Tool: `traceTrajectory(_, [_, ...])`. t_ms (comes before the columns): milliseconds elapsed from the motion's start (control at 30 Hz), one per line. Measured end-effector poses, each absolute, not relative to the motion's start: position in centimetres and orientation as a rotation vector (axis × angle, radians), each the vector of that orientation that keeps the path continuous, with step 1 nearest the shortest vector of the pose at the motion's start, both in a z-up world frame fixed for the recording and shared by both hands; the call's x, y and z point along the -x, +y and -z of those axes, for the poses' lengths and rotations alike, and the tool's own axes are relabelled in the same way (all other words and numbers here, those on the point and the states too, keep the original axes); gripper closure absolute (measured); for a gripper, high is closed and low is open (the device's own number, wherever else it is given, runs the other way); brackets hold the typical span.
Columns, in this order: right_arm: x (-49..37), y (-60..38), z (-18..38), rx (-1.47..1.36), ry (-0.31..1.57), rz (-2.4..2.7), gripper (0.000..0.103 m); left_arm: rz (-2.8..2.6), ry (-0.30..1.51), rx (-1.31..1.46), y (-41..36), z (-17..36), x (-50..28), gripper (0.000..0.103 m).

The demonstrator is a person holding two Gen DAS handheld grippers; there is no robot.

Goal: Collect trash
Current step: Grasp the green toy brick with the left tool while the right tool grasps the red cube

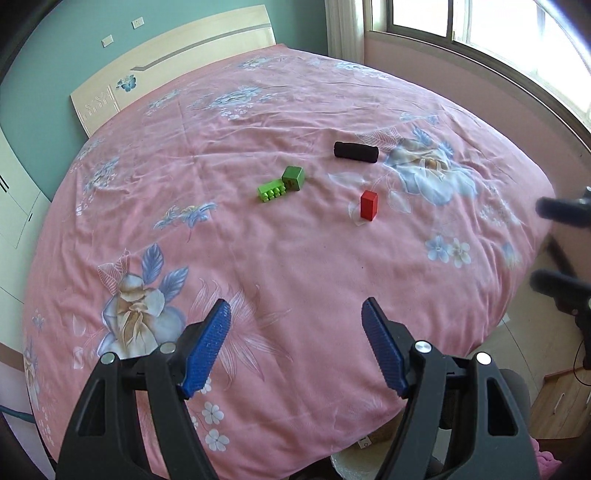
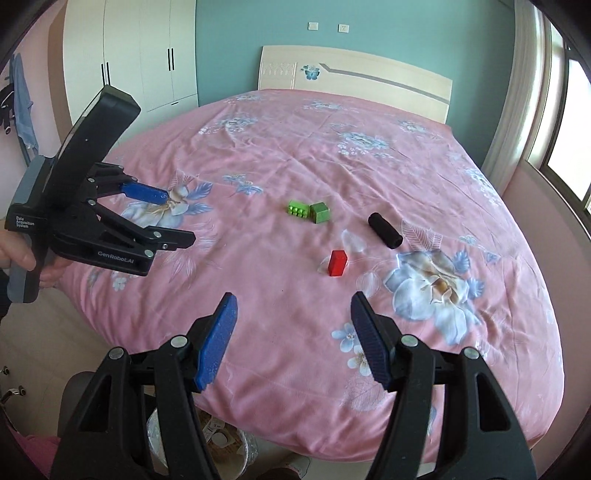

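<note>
Several small items lie mid-bed on a pink floral bedspread (image 1: 280,266): a red block (image 1: 369,205) (image 2: 337,263), a light green studded brick (image 1: 271,191) (image 2: 297,209) touching a darker green cube (image 1: 294,178) (image 2: 320,212), and a black foam cylinder (image 1: 356,151) (image 2: 385,230). My left gripper (image 1: 296,314) is open and empty above the near part of the bed; it also shows in the right wrist view (image 2: 177,216). My right gripper (image 2: 293,306) is open and empty, short of the red block; it shows blurred at the right edge of the left wrist view (image 1: 543,243).
A white trash bin (image 2: 225,443) with scraps stands on the floor below the bed's near edge (image 1: 351,461). A headboard (image 2: 354,79) and white wardrobe (image 2: 136,55) stand at the far wall. A window (image 1: 480,33) is to the right.
</note>
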State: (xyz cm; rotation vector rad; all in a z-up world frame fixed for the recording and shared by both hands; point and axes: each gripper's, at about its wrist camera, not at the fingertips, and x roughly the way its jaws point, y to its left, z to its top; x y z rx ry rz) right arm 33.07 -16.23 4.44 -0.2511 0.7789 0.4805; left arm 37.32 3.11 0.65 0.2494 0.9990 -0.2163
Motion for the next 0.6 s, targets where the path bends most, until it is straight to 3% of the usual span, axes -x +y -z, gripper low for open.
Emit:
traceTrajectory(267, [-38.4, -15.4, -2.8, 0.241, 0.79, -0.477, 0.039, 0.236, 1.018, -0.288, 3.1, 1.2, -45.2, 0.027])
traceTrajectory(600, [-45.3, -14.8, 3.2, 0.223, 0.873, -0.48, 0.039, 0.288, 1.089, -0.309, 3.3, 6.6, -54.5, 0.027])
